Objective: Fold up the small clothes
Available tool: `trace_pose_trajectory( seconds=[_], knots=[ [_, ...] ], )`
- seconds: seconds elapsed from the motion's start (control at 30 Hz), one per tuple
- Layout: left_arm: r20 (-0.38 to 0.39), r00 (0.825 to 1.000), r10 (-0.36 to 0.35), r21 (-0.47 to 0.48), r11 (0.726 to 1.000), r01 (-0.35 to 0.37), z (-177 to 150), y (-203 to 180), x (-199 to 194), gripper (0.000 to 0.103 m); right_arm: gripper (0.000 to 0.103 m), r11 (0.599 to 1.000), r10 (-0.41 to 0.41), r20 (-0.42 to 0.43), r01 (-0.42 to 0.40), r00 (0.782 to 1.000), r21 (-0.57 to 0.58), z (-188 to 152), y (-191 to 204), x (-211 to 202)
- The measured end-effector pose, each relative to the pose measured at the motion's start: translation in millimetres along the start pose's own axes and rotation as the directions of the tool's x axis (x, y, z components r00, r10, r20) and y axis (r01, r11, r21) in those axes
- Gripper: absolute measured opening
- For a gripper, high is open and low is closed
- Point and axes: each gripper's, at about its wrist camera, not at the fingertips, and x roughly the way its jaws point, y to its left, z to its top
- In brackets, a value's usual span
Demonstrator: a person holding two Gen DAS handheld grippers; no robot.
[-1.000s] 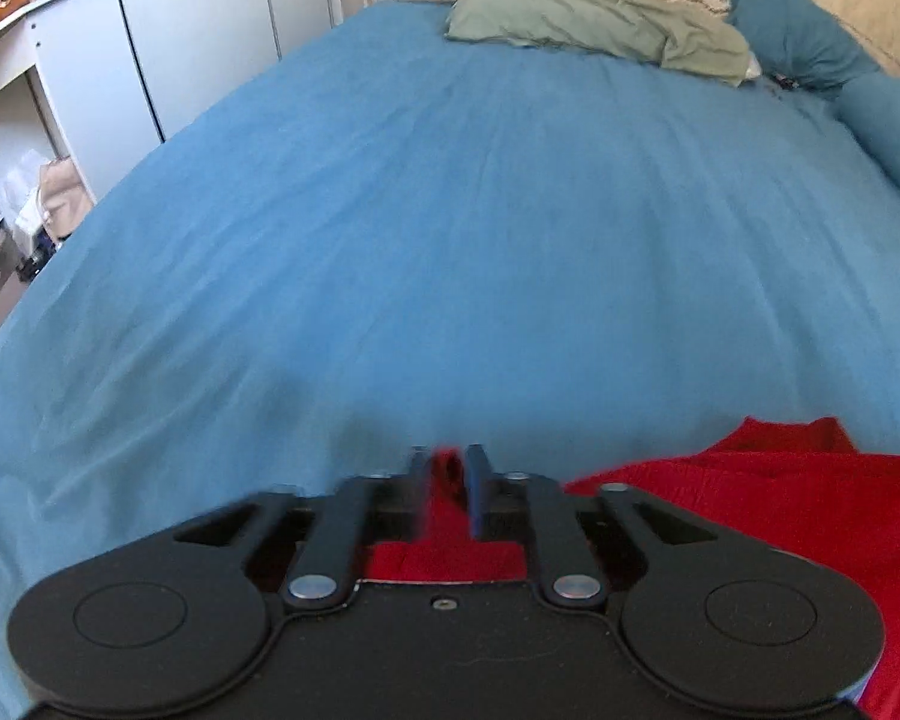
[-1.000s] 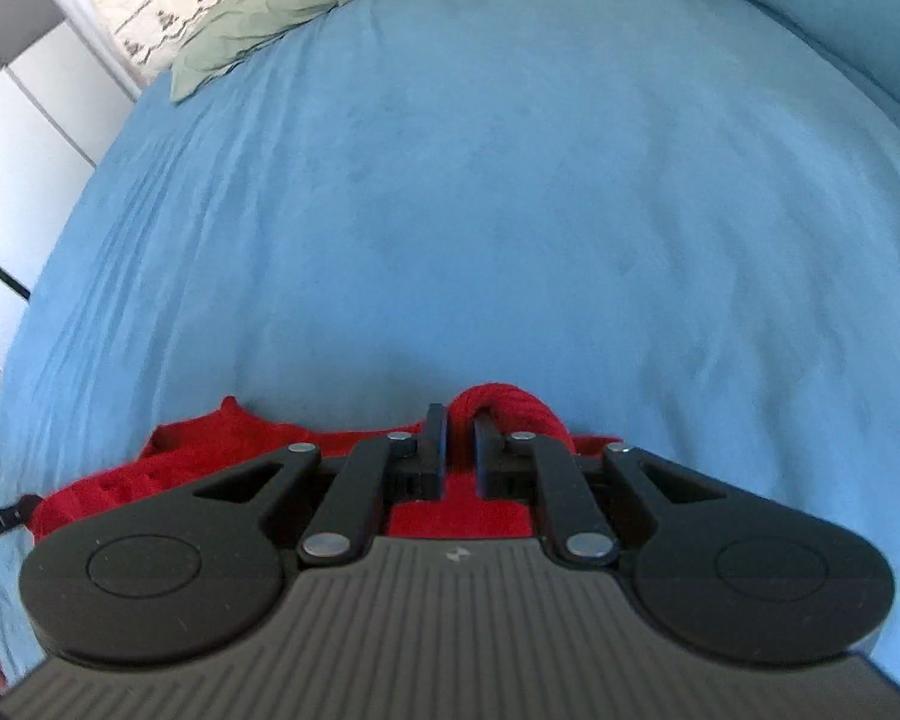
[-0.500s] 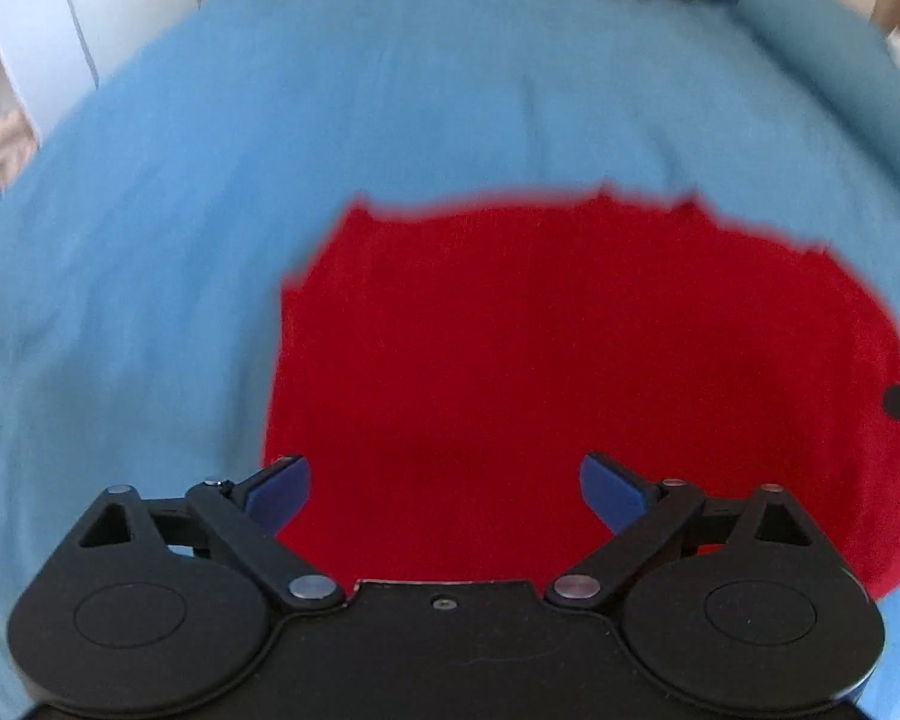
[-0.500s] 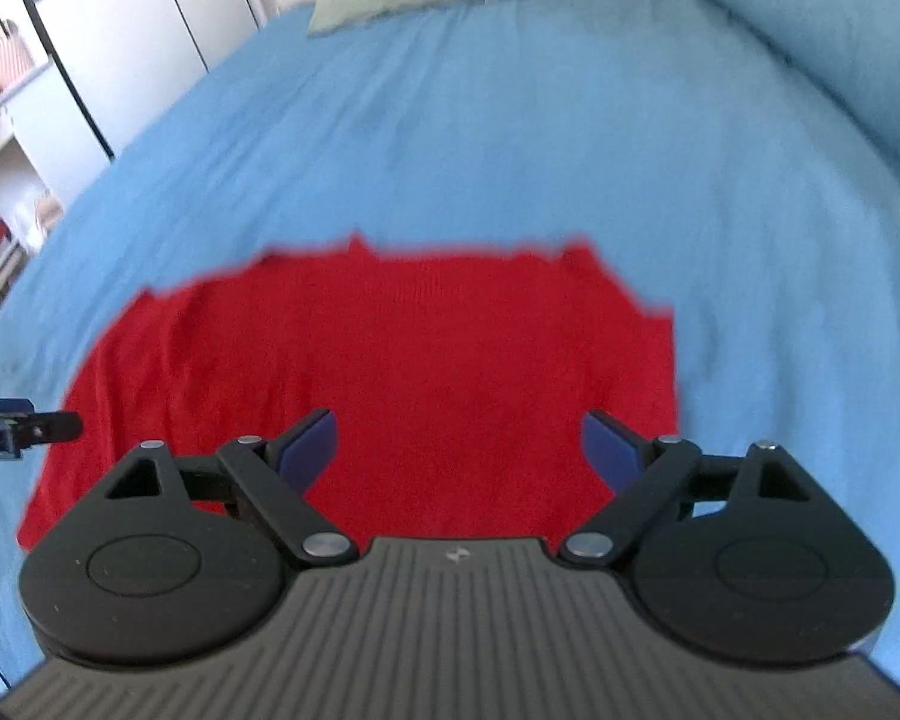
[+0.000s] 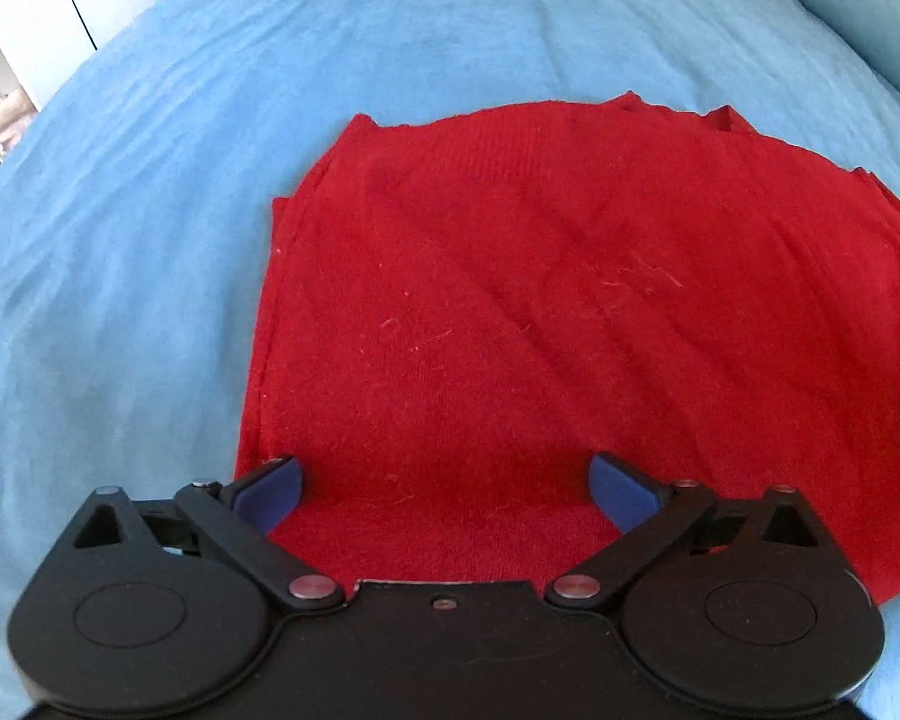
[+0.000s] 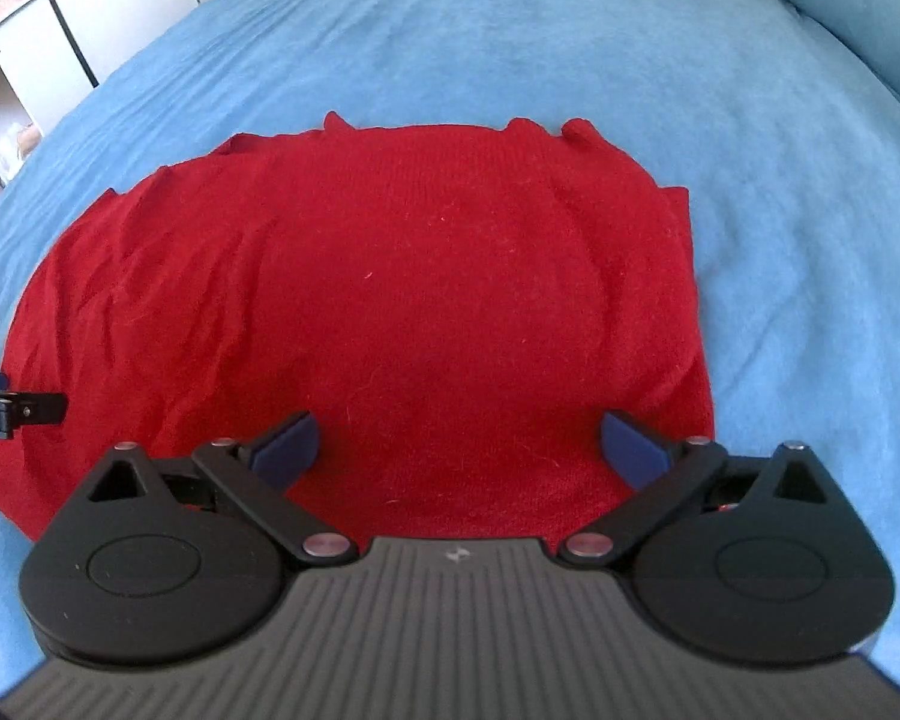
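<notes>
Left wrist view: the left gripper (image 5: 444, 489) is spread wide, its 2 blue pads far apart with nothing between them. The red garment (image 5: 570, 312) lies flat on the blue bedspread (image 5: 150, 210) directly ahead of and beneath this gripper, and runs on well beyond it to its right. The garment's left edge, a straight seam, sits just outside the left pad (image 5: 270, 492), so this gripper hangs over the near-left corner. The cloth looks layered at its far edge, with small points sticking up, so I judge it already doubled over at least once. A dark tip at the right border is probably part of the other gripper.

Right wrist view: the right gripper (image 6: 459, 441) is likewise fully spread and holds nothing. The same red garment (image 6: 390, 276) lies ahead of and under it, stretching far to its left; the garment's right edge runs just outside the right pad (image 6: 633, 441). The other gripper's tip (image 6: 30, 408) shows at the left border over the cloth.

The relation that matters: the garment's long axis runs side to side between the 2 grippers, each one nearest its own short end, near edge closest. I judge the next fold would call for each gripper to pinch its own near corner, or for 1 end to be carried across to the other.
</notes>
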Motion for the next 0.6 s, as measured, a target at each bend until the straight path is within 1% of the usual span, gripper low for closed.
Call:
trace_pose_trajectory(
  seconds=[0.07,0.17,0.23,0.3,0.37,0.43,0.57,0.6],
  knots=[
    [0.017,1.000,0.008,0.016,1.000,-0.008,3.9,-0.7,-10.1,0.103,0.103,1.000,0.014,0.023,-0.013,1.000,-0.013,5.0,-0.1,-12.7],
    [0.076,0.997,0.019,0.041,0.999,-0.022,5.1,-7.8,-38.4,0.103,0.103,1.000,0.021,0.089,-0.020,0.996,-0.011,6.6,-0.2,-48.0],
    [0.113,0.993,0.017,0.051,0.998,-0.023,4.8,-16.3,-60.2,0.103,0.103,1.000,0.000,0.113,0.000,0.994,-0.006,6.1,-0.6,-73.5],
    [0.138,0.990,-0.016,0.067,0.998,0.006,3.7,-28.0,-77.7,0.103,0.103,0.999,-0.034,0.132,0.034,0.991,0.002,1.2,-2.4,-99.4],
    [0.150,0.987,-0.058,0.089,0.995,0.045,0.6,-42.8,-91.7,0.103,0.103,0.998,-0.059,0.134,0.054,0.989,0.036,-9.1,-8.1,-118.3],
    [0.142,0.986,-0.090,0.114,0.991,0.074,-2.9,-60.1,-95.2,0.103,0.103,0.994,-0.077,0.122,0.067,0.990,0.081,-22.9,-15.4,-125.2],
    [0.136,0.980,-0.143,0.123,0.984,0.126,-11.5,-90.3,-87.5,0.103,0.103,0.980,-0.113,0.047,0.103,0.993,0.171,-55.8,-28.8,-113.0],
    [0.137,0.978,-0.156,0.125,0.982,0.139,-13.9,-96.0,-85.1,0.103,0.103,0.976,-0.121,0.041,0.112,0.992,0.186,-62.1,-31.7,-108.9]
  ],
)
